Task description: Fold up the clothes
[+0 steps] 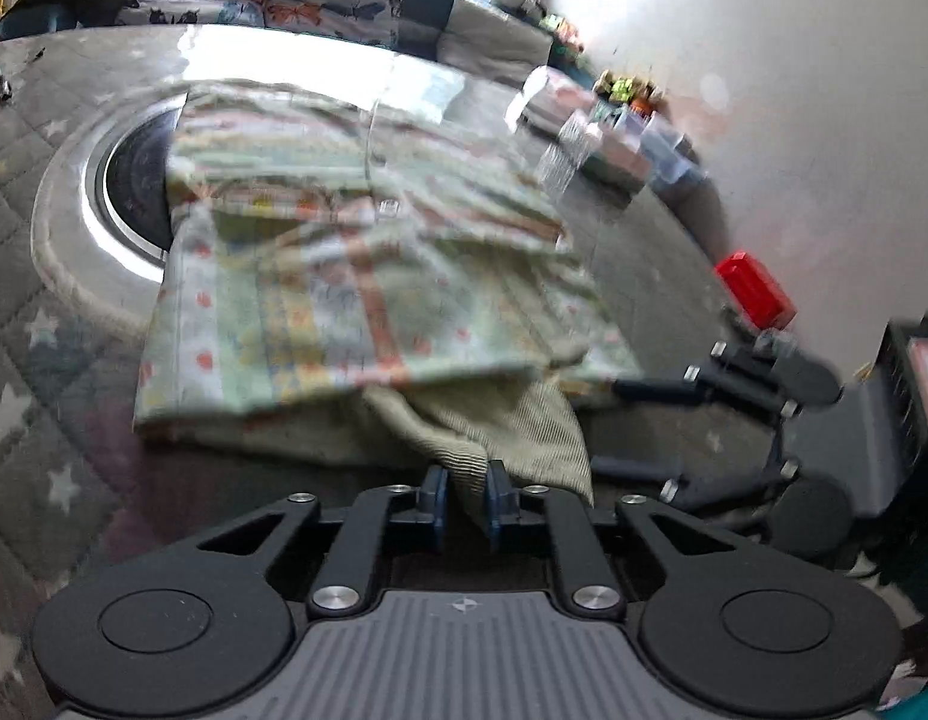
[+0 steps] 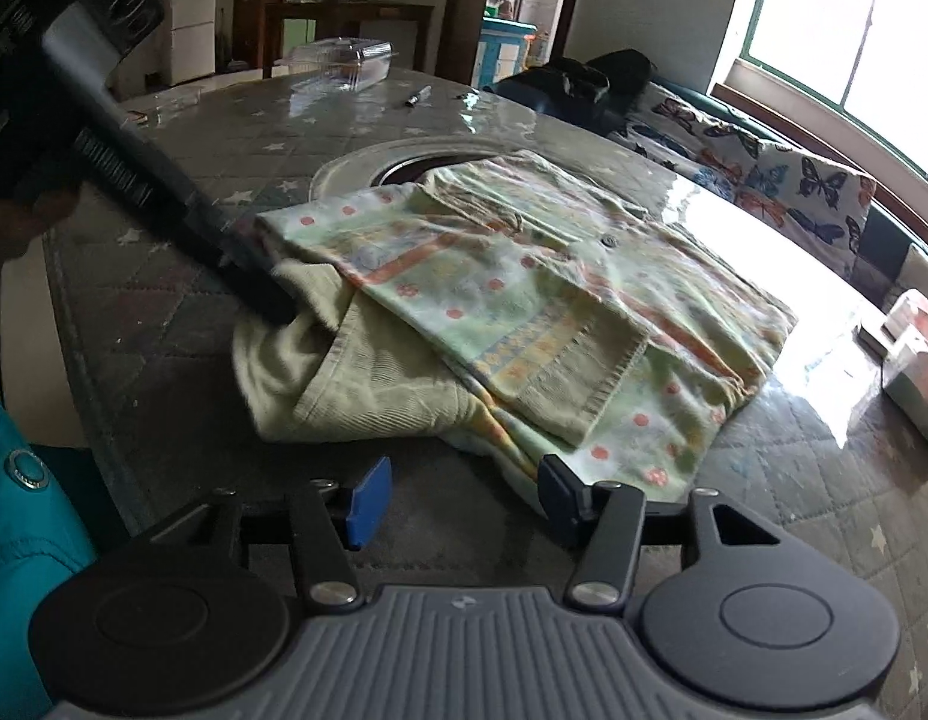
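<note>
On the left, the left gripper (image 1: 466,495) had its pads pinched tight on the plain green ribbed hem (image 1: 511,438) of the patterned shirt (image 2: 523,300), seemingly to carry that edge over into a fold. The shirt lay partly doubled in the middle of the quilted table (image 2: 164,360), one sleeve (image 2: 559,372) already laid across its body. To the right, the right gripper (image 2: 458,498) hung just short of the shirt's near edge, fingers wide apart, holding nothing, likely poised to take the other corner.
</note>
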Demonstrator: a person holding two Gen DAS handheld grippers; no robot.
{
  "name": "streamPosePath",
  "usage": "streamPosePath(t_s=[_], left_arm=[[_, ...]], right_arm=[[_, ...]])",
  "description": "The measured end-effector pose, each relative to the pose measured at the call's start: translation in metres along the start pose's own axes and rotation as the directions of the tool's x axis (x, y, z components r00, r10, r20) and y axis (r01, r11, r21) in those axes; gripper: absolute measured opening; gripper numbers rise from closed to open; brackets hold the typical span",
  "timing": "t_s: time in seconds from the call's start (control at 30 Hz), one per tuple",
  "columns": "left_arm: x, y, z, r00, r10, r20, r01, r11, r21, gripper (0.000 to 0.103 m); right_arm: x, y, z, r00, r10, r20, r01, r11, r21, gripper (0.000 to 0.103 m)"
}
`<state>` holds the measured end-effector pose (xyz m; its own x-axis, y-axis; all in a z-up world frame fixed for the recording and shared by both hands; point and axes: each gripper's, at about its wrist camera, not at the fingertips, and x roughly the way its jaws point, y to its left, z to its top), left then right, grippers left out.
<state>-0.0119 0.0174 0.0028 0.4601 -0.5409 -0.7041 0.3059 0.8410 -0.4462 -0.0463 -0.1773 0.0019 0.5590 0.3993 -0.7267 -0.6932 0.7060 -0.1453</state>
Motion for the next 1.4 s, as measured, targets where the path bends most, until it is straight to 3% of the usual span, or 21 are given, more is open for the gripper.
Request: streamPosePath(t_s=[0.27,0.37,0.5,0.63,0.7,0.77,0.8,1.0,1.13,1.33,1.4], left_arm=[[-0.001,0.004,0.041,0.997,-0.031,0.072,0.031,0.999,-0.009,0.013],[0.007,0.012,0.053,0.997,-0.032,0.076,0.035,0.999,-0.033,0.013],[0.013,0.024,0.061,0.997,-0.033,0.076,0.039,0.997,-0.073,0.013],[0.007,0.033,0.061,0.995,-0.039,0.094,0.047,0.995,-0.085,0.015],[0.001,0.036,0.059,0.994,-0.035,0.105,0.044,0.996,-0.076,0.021],[-0.008,0.037,0.054,0.992,-0.007,0.124,0.014,0.999,-0.051,0.049],[-0.012,0.038,0.051,0.991,0.012,0.134,-0.006,0.999,-0.038,0.053],[-0.027,0.036,0.028,0.985,0.069,0.156,-0.086,0.991,0.104,0.063],[-0.018,0.026,0.013,0.979,0.135,0.156,-0.171,0.954,0.247,0.063],[0.0,0.014,-0.004,0.959,0.206,0.196,-0.275,0.847,0.455,0.061],[0.003,0.013,-0.008,0.953,0.217,0.213,-0.297,0.817,0.495,0.05]], right_arm=[[0.015,-0.006,0.017,0.999,0.014,0.05,-0.016,1.0,0.024,0.056],[0.021,-0.01,0.024,0.997,0.018,0.071,-0.021,0.999,0.049,0.052],[0.024,-0.026,0.032,0.995,0.052,0.091,-0.064,0.989,0.137,0.028],[0.026,-0.04,0.038,0.992,0.074,0.103,-0.094,0.973,0.211,0.017],[0.026,-0.046,0.041,0.99,0.084,0.109,-0.109,0.963,0.247,0.015],[0.027,-0.051,0.043,0.989,0.09,0.115,-0.119,0.955,0.27,0.013],[0.027,-0.053,0.044,0.989,0.091,0.118,-0.12,0.954,0.275,0.013],[0.028,-0.06,0.049,0.988,0.077,0.131,-0.115,0.943,0.312,0.011],[0.026,-0.062,0.049,0.988,0.068,0.14,-0.111,0.938,0.327,0.01],[0.022,-0.061,0.048,0.985,0.049,0.167,-0.106,0.929,0.355,0.009],[0.02,-0.06,0.047,0.984,0.043,0.175,-0.105,0.926,0.362,0.009]])
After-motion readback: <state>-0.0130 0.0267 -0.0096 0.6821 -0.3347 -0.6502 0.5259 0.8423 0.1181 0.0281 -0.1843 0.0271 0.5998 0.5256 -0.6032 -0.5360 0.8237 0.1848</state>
